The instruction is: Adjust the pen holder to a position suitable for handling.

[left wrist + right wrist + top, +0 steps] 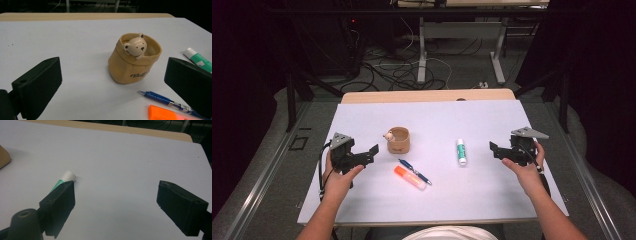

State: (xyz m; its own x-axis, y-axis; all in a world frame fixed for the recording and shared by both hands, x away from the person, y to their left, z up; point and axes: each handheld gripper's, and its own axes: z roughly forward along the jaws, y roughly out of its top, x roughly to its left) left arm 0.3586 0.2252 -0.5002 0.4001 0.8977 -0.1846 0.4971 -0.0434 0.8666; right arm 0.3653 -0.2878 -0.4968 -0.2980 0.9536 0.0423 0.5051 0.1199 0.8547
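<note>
A tan soft pouch (398, 141) with a small bear head (135, 46) on its rim stands on the white mat (472, 200). In front of it lie a blue pen (415, 171) and an orange highlighter (410, 178). A green-and-white glue stick (461, 152) lies to the right. My left gripper (371, 152) is held left of the pouch, open and pointing at it. In the left gripper view (111, 72) the pouch (132, 63) sits beyond the jaws. My right gripper (494, 150) is open right of the glue stick (63, 179), and nothing is between its jaws (116, 191).
The mat covers a wooden table whose back edge (427, 96) shows beyond it. Behind are metal table legs (422, 55) and loose cables (397, 72) on the floor. The mat's edges run close outside both hands.
</note>
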